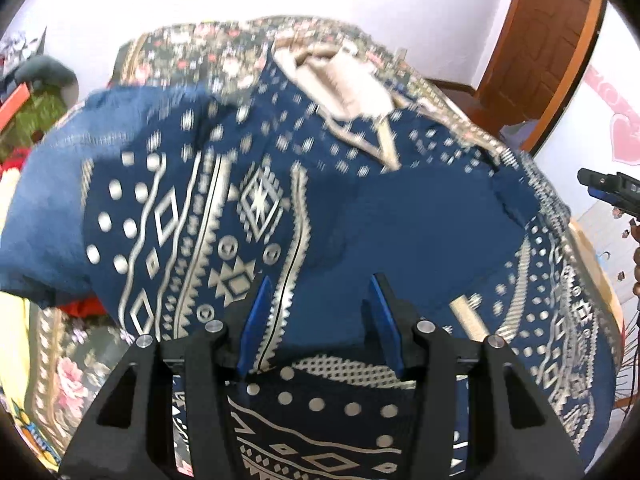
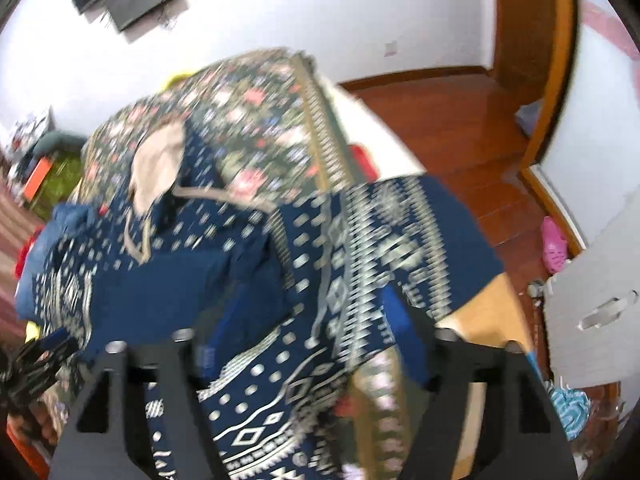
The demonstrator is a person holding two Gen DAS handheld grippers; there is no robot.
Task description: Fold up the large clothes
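Navy cloth printed with cream diamonds, dots and zigzags fills the near ground of both views: it is a large patterned garment [image 1: 248,208] spread over a bed with a floral bedspread [image 1: 192,46], its pale inner lining [image 1: 352,84] turned out near the far end. Under the left gripper [image 1: 320,320] a fold of this garment lies between the blue fingers [image 1: 256,324], which stand partly apart; whether the pads press on the cloth cannot be told. The right gripper [image 2: 304,344] is blurred in its own view, its jaws spread wide over the garment's hem, with cloth between them but nothing clamped. One patterned flap hangs over the bed's edge above the red-brown wooden floor [image 2: 460,120]. A wooden door frame [image 2: 560,80] stands beyond, against white walls.
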